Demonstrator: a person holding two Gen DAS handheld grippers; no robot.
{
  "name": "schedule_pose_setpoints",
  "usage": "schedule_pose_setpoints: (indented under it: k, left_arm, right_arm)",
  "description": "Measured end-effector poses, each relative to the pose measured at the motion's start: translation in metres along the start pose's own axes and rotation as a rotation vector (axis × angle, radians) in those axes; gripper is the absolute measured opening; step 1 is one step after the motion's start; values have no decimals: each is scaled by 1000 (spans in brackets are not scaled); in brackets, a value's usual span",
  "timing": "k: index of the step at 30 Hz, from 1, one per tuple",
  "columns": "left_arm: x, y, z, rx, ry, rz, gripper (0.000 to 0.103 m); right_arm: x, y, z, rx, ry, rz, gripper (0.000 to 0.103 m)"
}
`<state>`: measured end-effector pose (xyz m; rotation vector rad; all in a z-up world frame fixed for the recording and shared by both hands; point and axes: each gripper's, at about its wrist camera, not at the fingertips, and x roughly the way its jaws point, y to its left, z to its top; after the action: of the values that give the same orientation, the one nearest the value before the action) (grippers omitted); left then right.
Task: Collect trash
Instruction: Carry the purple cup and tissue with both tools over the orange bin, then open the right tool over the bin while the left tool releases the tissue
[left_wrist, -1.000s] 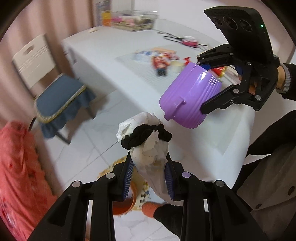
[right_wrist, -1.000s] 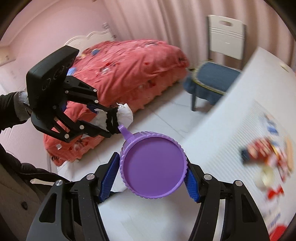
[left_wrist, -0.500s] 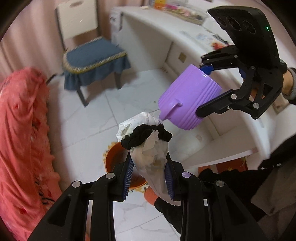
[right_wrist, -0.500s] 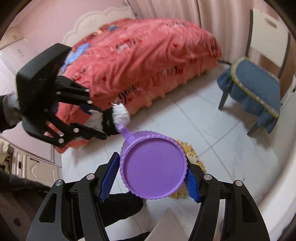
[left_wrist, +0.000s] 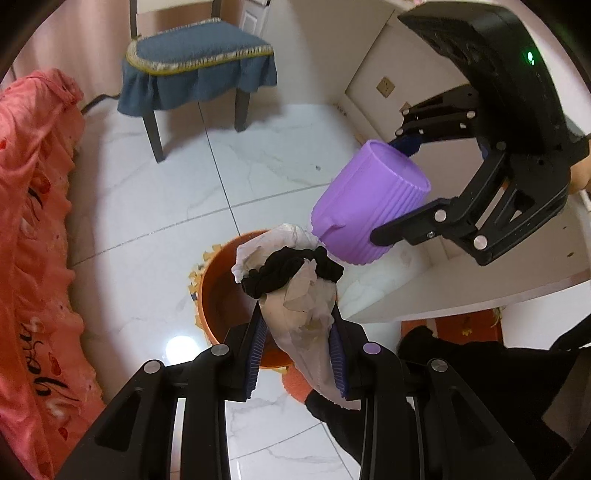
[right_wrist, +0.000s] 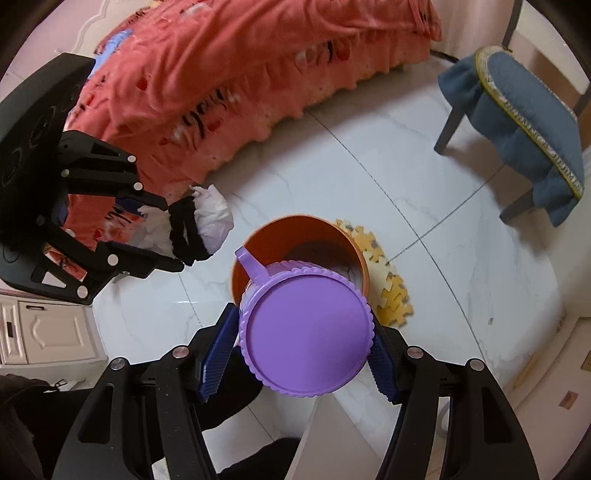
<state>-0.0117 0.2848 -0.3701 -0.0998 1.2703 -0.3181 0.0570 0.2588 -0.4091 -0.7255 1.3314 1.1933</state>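
Note:
My left gripper (left_wrist: 297, 325) points down, shut on a crumpled white tissue wad (left_wrist: 306, 314) with a black hair scrunchie (left_wrist: 291, 267) wrapped around it. The wad hangs over the near rim of an orange bin (left_wrist: 221, 291) on the floor. My right gripper (right_wrist: 301, 343) is shut on a ribbed purple cup (right_wrist: 306, 332) with a handle, tipped mouth-down above the same bin (right_wrist: 299, 232). In the left wrist view the cup (left_wrist: 369, 206) hangs just right of the wad, touching or nearly so. In the right wrist view the left gripper (right_wrist: 166, 229) and its wad (right_wrist: 214, 218) sit left of the bin.
A yellow puzzle mat (right_wrist: 388, 288) lies under the bin on white marble tiles. A bed with a red cover (right_wrist: 240, 74) and a blue-cushioned chair (left_wrist: 195, 62) stand close by. A white desk (left_wrist: 424, 288) is at right. The person's dark trouser legs (left_wrist: 461, 387) fill the foreground.
Both grippers came down from tabletop height to just above the floor bin, keeping their loads. The tabletop left the views; the bin now lies beneath the wad and the cup.

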Motion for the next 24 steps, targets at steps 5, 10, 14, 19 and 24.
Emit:
schedule_pose_setpoints:
  k: [5, 10, 14, 19, 24]
  left_arm:
    - [16, 6, -9, 4, 4, 18, 43]
    - [14, 5, -12, -7, -3, 40, 63]
    - [12, 8, -15, -22, -2, 44, 63]
    - [16, 9, -17, -35, 28, 42, 63]
    - [11, 6, -17, -26, 39, 35, 63]
  right_arm:
    - [20, -4, -5, 5, 30, 7, 65]
    - [29, -8, -5, 26, 36, 21, 65]
    - [42, -5, 0, 18, 62, 27, 65]
    - [60, 1, 2, 14, 80, 28, 70]
    - [51, 6, 0, -2, 72, 11, 81]
